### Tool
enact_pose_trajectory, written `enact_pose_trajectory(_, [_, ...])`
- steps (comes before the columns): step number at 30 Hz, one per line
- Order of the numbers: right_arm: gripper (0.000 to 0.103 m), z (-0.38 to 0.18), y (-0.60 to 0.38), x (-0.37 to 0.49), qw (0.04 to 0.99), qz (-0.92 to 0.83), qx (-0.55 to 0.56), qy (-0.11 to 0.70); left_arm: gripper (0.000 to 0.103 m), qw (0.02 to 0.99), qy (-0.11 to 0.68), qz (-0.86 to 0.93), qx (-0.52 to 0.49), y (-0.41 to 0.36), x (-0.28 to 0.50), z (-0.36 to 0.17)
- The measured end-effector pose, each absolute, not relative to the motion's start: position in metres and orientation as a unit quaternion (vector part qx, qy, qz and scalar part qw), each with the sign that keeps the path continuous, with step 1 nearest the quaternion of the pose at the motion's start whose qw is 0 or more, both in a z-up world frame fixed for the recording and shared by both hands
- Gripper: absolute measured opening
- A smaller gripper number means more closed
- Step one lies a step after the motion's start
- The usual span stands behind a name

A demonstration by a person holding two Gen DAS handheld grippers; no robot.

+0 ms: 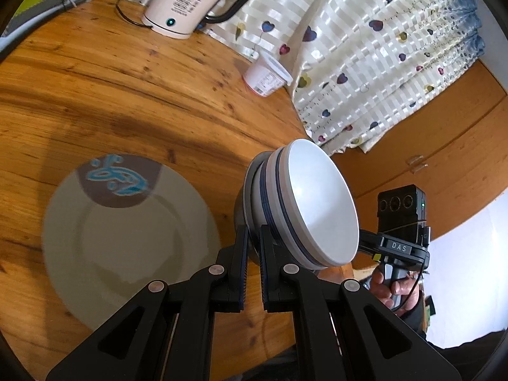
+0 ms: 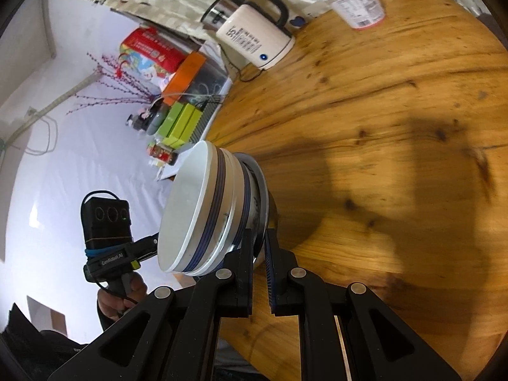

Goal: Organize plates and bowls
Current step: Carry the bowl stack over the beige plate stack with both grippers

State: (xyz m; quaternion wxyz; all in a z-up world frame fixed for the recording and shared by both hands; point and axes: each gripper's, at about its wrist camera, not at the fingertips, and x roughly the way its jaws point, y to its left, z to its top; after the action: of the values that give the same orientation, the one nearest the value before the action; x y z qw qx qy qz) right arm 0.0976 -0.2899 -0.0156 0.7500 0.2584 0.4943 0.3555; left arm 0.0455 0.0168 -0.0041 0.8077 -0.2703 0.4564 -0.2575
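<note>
This is a lived-in home, a dining corner by the look of it. A round wooden table (image 1: 111, 95) carries a cream electric kettle (image 1: 187, 3) at twelve o'clock and a yogurt tub (image 1: 266, 74) at one o'clock, with a heart-print curtain (image 1: 365, 47) beyond. At ten o'clock, a side shelf crowded with snack boxes (image 2: 181, 120) stands against a white wall.

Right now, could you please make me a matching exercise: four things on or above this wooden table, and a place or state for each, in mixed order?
Things:
1. stack of bowls
2. plate
3. kettle
4. plastic cup

States:
A. lying flat on the table
B. plugged in, light glowing
C. beside the heart-patterned cloth
D. gripped at its rim from both sides

Pairs: 1-D, 2-A, 3-B, 4-C
</note>
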Motion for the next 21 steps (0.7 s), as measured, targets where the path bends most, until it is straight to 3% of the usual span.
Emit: enact_pose_trajectory(21, [0.008, -0.018, -0.200, 0.118, 0.715, 0.405, 0.218, 0.527, 0.005, 0.824, 0.441, -0.185, -0.304, 0.089, 0.016, -0.010])
